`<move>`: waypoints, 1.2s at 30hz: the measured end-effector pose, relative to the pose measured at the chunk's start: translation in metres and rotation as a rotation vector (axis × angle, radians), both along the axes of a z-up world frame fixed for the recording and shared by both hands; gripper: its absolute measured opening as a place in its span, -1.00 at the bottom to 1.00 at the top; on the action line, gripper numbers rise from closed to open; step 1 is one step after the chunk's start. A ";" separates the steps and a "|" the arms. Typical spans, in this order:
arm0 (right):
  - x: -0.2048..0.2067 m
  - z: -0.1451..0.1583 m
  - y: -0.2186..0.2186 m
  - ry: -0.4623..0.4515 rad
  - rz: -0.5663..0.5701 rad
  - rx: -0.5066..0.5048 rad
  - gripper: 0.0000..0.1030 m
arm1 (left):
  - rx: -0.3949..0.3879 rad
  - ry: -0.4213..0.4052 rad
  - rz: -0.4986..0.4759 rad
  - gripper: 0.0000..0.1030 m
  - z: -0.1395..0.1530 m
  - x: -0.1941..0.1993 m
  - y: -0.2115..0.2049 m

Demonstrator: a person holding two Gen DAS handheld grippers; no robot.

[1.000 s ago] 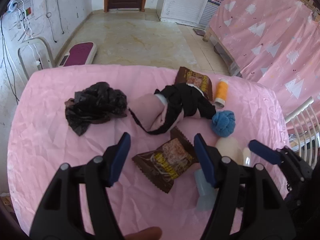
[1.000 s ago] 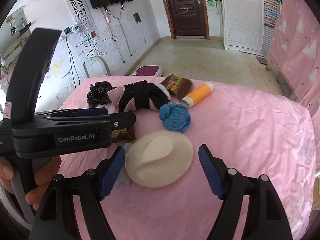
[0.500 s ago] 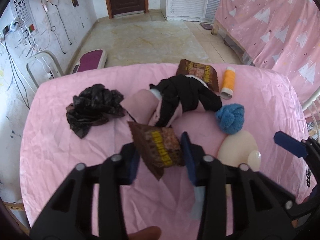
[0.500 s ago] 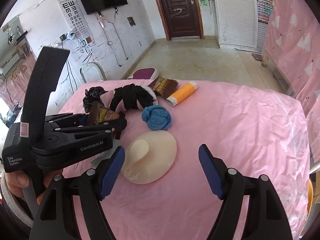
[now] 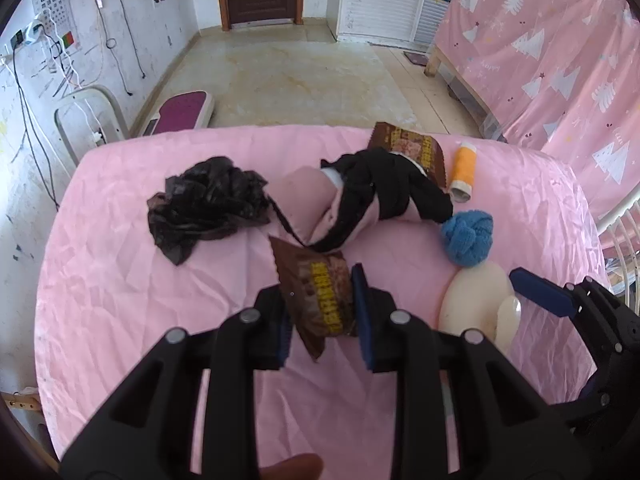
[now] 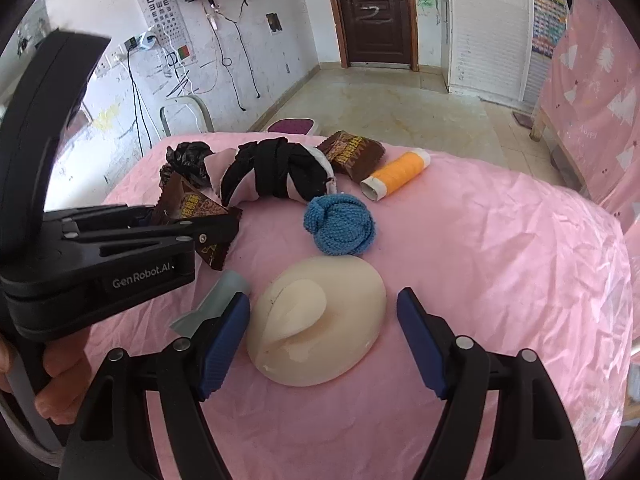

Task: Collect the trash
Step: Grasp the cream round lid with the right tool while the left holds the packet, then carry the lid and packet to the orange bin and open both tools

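Note:
My left gripper (image 5: 322, 312) is shut on a brown snack wrapper (image 5: 316, 292) and holds it above the pink table; the wrapper also shows in the right wrist view (image 6: 192, 210). A second brown wrapper (image 5: 412, 148) lies at the far side, partly under a black and pink cloth bundle (image 5: 372, 196). A crumpled black plastic bag (image 5: 204, 204) lies at the left. My right gripper (image 6: 320, 332) is open, its fingers on either side of a cream dome-shaped lid (image 6: 320, 316).
A blue knitted ball (image 6: 340, 224), an orange thread spool (image 6: 396, 174) and a pale grey-blue piece (image 6: 216, 300) lie on the pink tablecloth (image 6: 500, 260). A white chair (image 5: 88, 120) stands beyond the table's far left edge. Pink curtains hang at the right.
My left gripper closed on the brown wrapper and lifted it off the table. My right gripper stayed open around the cream lid and shifted slightly closer to it.

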State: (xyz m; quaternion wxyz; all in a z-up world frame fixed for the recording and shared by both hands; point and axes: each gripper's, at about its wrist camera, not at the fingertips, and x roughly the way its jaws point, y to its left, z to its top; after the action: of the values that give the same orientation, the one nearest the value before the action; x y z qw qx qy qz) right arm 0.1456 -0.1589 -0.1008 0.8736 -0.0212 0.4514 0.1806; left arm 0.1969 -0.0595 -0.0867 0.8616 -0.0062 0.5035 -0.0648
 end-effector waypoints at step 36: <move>-0.052 0.054 -0.058 -0.180 -0.082 0.055 -0.14 | 0.001 -0.119 -0.054 -0.51 0.058 -0.049 -0.042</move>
State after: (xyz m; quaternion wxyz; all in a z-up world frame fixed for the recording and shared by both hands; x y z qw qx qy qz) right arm 0.0936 -0.2173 -0.0465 0.9175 0.0049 0.3666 0.1544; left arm 0.1476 -0.1013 -0.0287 0.8880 0.0116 0.4512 -0.0881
